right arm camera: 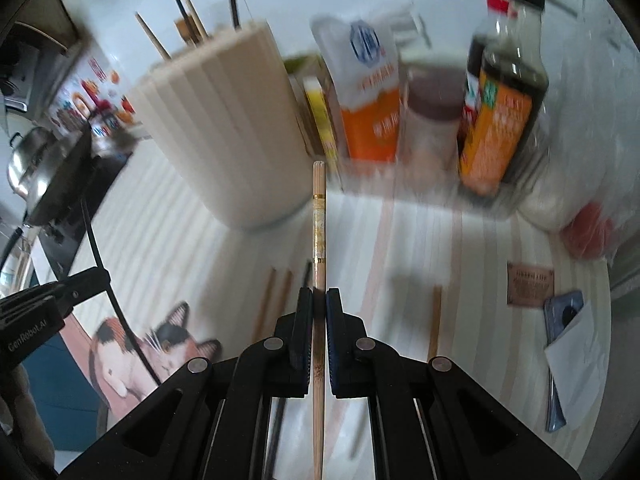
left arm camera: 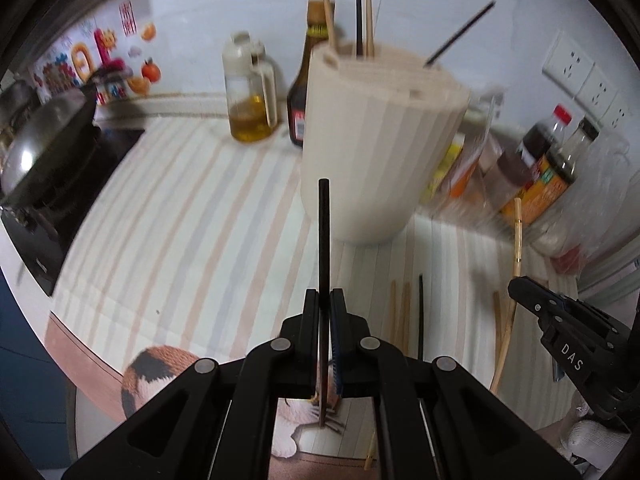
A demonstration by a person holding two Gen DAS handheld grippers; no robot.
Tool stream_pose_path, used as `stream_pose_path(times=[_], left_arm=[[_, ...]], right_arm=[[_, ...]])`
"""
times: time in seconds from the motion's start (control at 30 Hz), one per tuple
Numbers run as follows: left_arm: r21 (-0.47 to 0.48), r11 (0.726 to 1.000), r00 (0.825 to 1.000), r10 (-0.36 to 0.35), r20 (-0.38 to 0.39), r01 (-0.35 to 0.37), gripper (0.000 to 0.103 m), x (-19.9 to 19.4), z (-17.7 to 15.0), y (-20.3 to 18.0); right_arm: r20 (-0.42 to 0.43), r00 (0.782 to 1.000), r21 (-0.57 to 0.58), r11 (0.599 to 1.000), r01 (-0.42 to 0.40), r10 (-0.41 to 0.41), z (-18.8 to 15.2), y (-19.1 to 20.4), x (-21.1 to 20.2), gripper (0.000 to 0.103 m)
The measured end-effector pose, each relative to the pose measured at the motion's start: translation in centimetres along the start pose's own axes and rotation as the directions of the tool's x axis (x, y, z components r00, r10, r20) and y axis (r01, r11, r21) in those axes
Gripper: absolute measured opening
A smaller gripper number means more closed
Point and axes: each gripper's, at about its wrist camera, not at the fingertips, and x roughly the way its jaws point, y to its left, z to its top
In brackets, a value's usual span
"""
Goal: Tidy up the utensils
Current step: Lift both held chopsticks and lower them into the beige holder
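Left gripper (left arm camera: 324, 300) clamps black chopstick (left arm camera: 323, 236), right gripper (right arm camera: 319, 300) clamps bamboo chopstick (right arm camera: 319, 216). Carry step; next likely drop both into far holder (left arm camera: 380, 140)

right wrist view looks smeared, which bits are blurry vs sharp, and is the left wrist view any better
Right wrist view: bottles and ribbed holder are motion-smeared; the right gripper and its wooden chopstick stay sharp. Left wrist view: milder blur on the holder; left gripper and black chopstick are crisp. Both bend at the edges.

Striped counter mat (left arm camera: 192, 216) under ribbed holder (left arm camera: 380, 140), loose chopsticks (left arm camera: 400, 312).
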Motion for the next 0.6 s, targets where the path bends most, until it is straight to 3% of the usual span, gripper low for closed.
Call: stream_pose_path(times=[0.27,0.6], left_arm=[[-0.017,1.000,0.990,0.000,0.144,0.002,0.002,-4.3,3.8,0.2],[-0.025,1.000,0.942,0.024,0.334,-0.017,0.002,-11.1,10.1,1.3]], right_arm=[[0.143,0.989,-0.002,0.999,-0.041,0.041,4.3,1.2,-3.6,0.006],[0.329,0.940,-0.017,0.995,-0.094,0.094,11.6,3.1,-8.5,0.006]])
